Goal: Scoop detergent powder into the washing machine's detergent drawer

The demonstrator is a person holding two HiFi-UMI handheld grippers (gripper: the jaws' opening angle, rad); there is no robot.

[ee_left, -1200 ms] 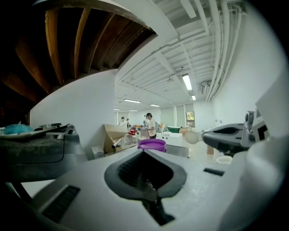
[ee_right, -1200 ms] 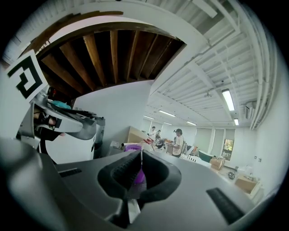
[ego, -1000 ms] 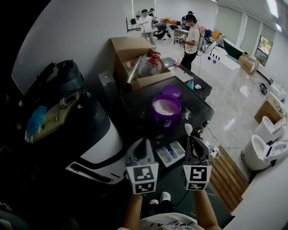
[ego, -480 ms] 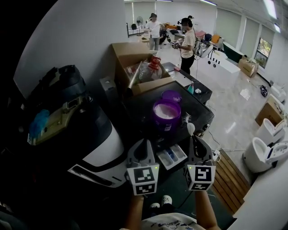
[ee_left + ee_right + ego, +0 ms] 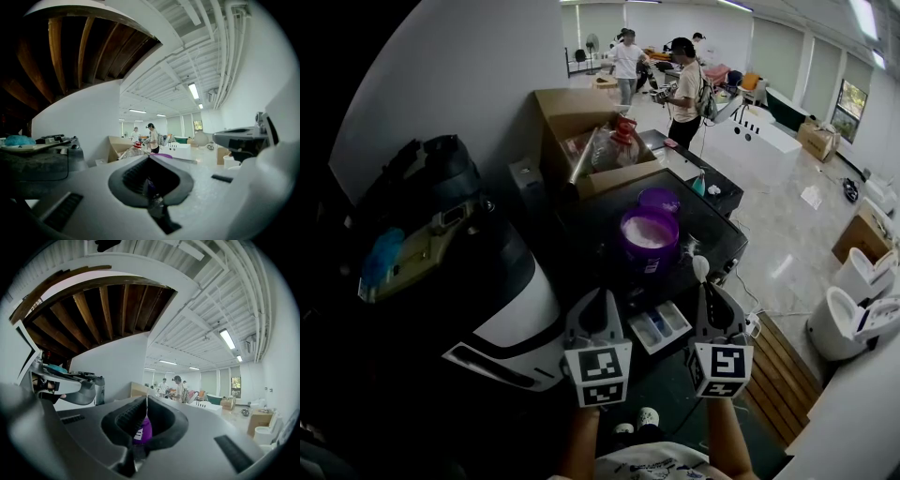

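**A:** What's the biggest thing down there?

**B:** The washing machine (image 5: 717, 234), with a flat, dark, glossy top. To its left is a bulky rounded black-and-white unit (image 5: 487, 281). Behind it sits one brown cardboard box (image 5: 581, 112), open and stuffed with clear plastic.

**A:** And the powder?

**B:** One round purple plastic tub (image 5: 649, 246) stands on the machine top, uncovered and full of white powder. Its single round lid (image 5: 658, 198) lies flat just behind it.

**A:** The drawer?

**B:** One detergent drawer (image 5: 639, 339), white and rectangular, is pulled out of the machine's front below the tub. Its compartments are blue-tinted.

**A:** The grippers?

**B:** There are two, one on each side of the drawer. The left gripper (image 5: 602, 298) has its grey ribbed jaws pressed together, empty. The right gripper (image 5: 705, 291) pinches the thin handle of one white spoon (image 5: 699, 270). The spoon's oval bowl points up, just right of the drawer and apart from the tub.
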